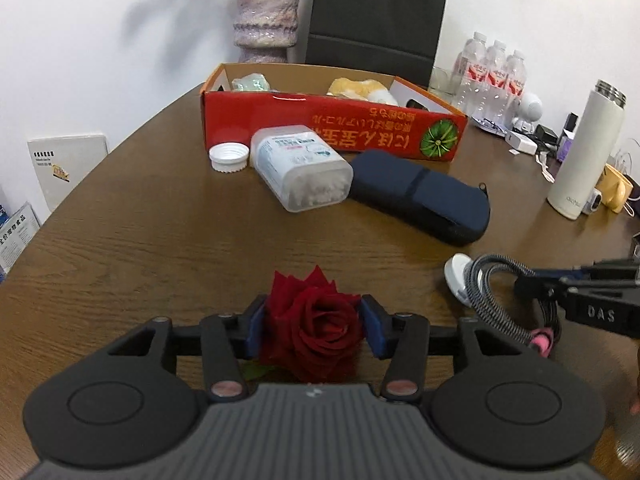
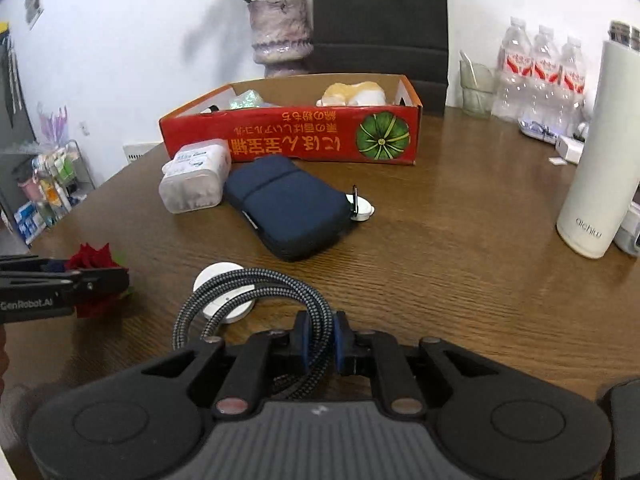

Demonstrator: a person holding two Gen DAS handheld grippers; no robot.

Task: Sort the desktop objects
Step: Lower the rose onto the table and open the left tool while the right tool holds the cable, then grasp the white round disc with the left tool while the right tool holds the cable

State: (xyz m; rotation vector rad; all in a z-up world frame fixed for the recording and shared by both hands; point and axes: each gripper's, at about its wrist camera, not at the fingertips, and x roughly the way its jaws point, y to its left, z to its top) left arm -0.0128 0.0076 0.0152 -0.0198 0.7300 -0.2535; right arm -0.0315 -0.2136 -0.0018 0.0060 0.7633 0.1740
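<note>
My left gripper (image 1: 313, 326) is shut on a red rose (image 1: 316, 332), low over the wooden table near its front edge; the rose also shows at the left in the right wrist view (image 2: 94, 258). My right gripper (image 2: 320, 340) is shut on a coiled braided charging cable (image 2: 256, 284) with a white round charger puck (image 2: 224, 294). In the left wrist view the cable (image 1: 486, 288) and right gripper (image 1: 532, 284) are at the right. A red cardboard box (image 1: 332, 128) holding soft toys stands at the back, also in the right wrist view (image 2: 296, 136).
In front of the box lie a clear plastic cotton-swab container (image 1: 300, 166), its white lid (image 1: 229, 157) and a navy zip case (image 1: 420, 196). A white flask (image 2: 600, 152), water bottles (image 2: 540, 76) and clutter stand right. A vase (image 1: 267, 16) and black chair (image 1: 376, 20) are behind.
</note>
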